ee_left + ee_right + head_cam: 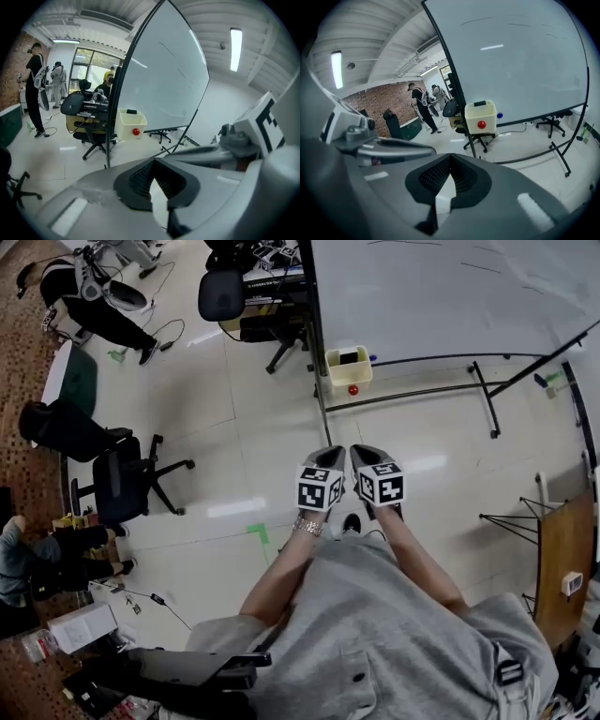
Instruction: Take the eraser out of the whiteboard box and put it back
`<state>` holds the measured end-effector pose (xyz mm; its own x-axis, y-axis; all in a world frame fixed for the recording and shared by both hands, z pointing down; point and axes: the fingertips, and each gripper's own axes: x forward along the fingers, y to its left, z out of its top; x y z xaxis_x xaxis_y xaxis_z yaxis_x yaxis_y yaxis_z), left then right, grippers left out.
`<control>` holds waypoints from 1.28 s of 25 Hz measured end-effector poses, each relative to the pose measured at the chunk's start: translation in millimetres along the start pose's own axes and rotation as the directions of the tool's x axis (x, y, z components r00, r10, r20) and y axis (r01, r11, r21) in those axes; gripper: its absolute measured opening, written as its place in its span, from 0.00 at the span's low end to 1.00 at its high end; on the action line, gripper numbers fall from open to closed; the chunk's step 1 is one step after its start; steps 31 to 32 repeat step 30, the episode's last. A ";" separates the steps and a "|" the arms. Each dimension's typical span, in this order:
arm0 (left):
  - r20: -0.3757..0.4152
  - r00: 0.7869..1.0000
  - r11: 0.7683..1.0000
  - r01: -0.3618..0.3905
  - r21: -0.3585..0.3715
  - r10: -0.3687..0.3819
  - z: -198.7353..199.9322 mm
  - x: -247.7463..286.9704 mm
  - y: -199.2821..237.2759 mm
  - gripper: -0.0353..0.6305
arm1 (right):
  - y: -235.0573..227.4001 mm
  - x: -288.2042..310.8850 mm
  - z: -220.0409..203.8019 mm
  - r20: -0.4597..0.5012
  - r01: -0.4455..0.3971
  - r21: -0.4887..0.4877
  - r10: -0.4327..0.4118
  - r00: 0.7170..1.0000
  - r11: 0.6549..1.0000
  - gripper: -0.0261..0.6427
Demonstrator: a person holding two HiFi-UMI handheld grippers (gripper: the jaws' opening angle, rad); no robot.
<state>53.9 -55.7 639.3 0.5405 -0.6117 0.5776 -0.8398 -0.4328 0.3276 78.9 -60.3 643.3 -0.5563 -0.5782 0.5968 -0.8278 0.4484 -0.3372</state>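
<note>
black office chair (119, 486) left | green tape (257, 532) on floor | wooden table (562, 540) right edge

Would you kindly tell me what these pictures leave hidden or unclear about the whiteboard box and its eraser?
Eraser: every view shows only its dark top; the whiteboard box wall hides the rest.
Red round thing on the box front: too small to identify, all views.
Box's mounting: hidden behind the box, all views.
Faint strokes on the whiteboard: too faint to read.
</note>
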 end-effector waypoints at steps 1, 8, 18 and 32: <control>0.007 1.000 1.000 -0.002 0.005 0.002 -1.2 -5.3 -6.3 0.06 | -0.4 -6.7 -10.4 -0.015 -0.005 0.007 0.005 1.000 1.000 0.05; 0.059 0.998 0.998 -0.008 0.055 0.005 12.0 -23.0 -21.9 0.06 | 0.0 -21.3 -0.9 0.009 0.013 -0.056 -0.013 1.000 0.998 0.04; 0.089 0.996 0.998 -0.001 0.059 -0.005 13.8 -46.0 -13.8 0.06 | 25.9 -20.5 -7.1 0.002 -0.013 -0.056 0.013 1.000 0.998 0.04; 0.098 0.994 0.998 0.036 0.050 -0.040 12.6 -52.4 -8.3 0.06 | 44.4 -25.6 -2.6 0.018 -0.003 -0.092 0.004 1.000 0.996 0.04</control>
